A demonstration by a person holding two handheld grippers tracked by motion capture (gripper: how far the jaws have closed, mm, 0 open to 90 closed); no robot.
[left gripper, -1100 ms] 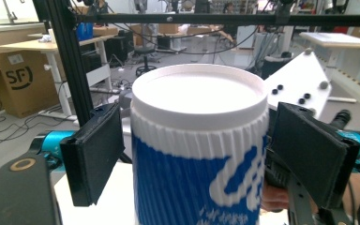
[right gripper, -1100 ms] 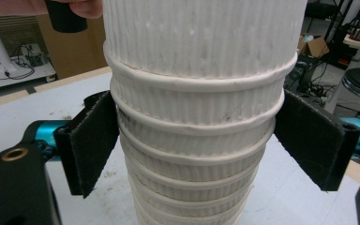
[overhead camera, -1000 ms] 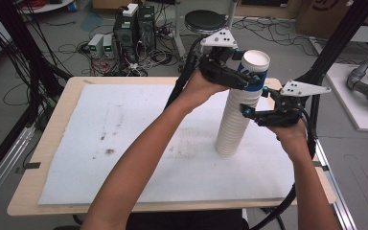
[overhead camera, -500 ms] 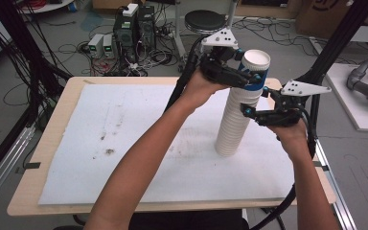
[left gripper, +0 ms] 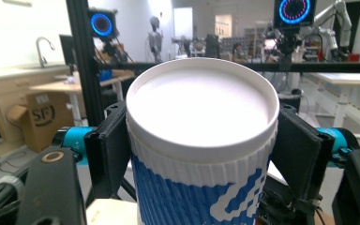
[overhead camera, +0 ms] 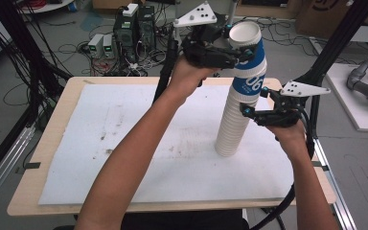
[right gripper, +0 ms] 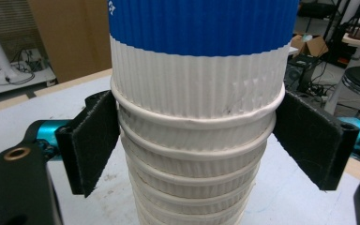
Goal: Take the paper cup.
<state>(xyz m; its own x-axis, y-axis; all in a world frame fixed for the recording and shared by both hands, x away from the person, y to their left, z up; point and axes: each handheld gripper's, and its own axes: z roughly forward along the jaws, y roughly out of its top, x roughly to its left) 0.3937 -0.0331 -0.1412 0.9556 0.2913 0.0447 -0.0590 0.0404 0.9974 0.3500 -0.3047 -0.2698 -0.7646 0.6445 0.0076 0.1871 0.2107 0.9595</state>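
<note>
A tall stack of white ribbed paper cups (overhead camera: 231, 129) (right gripper: 192, 187) stands on the white sheet (overhead camera: 124, 143), right of centre. Its top cup (overhead camera: 249, 62) (left gripper: 201, 140) has a blue band and sits raised, its white lower part still nested in the stack. My left gripper (overhead camera: 246, 48) (left gripper: 201, 154) is at the stack's top; its jaws have just been closing and are now shut on that cup below the rim. My right gripper (overhead camera: 249, 109) (right gripper: 199, 140) is lower down, its pads pressed on both sides of the stack just under the top cup.
The sheet covers most of a wooden table (overhead camera: 52, 143). Electronics boxes (overhead camera: 129, 28) and cables lie on the floor behind it. Black frame posts (overhead camera: 330, 52) rise at the right. A white side table (overhead camera: 359, 96) stands to the right.
The left gripper's jaws have closed on the top cup and lifted it up and slightly left, out of the stack. The right gripper has kept still on the stack.
</note>
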